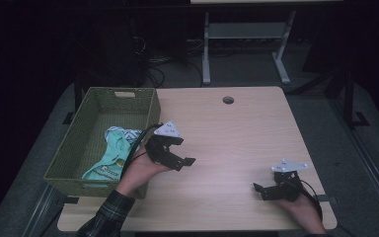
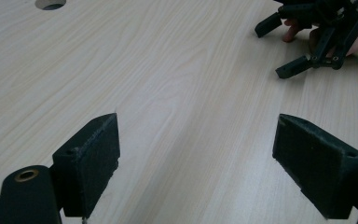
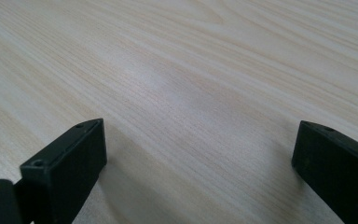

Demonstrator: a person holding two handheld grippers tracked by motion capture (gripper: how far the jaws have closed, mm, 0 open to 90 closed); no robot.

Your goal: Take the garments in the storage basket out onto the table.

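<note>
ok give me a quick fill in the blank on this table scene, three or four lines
1. The folded mint-green cloth lies inside the green woven ____.
2. Both the left claw and the right claw have their jaws ____, with nothing between them.
3. The round hole in the wooden table sits near its ____ edge, away from the person.
4. The basket stands on the table's ____ side, next to the left claw.

Missing words: basket; open; far; left
</note>
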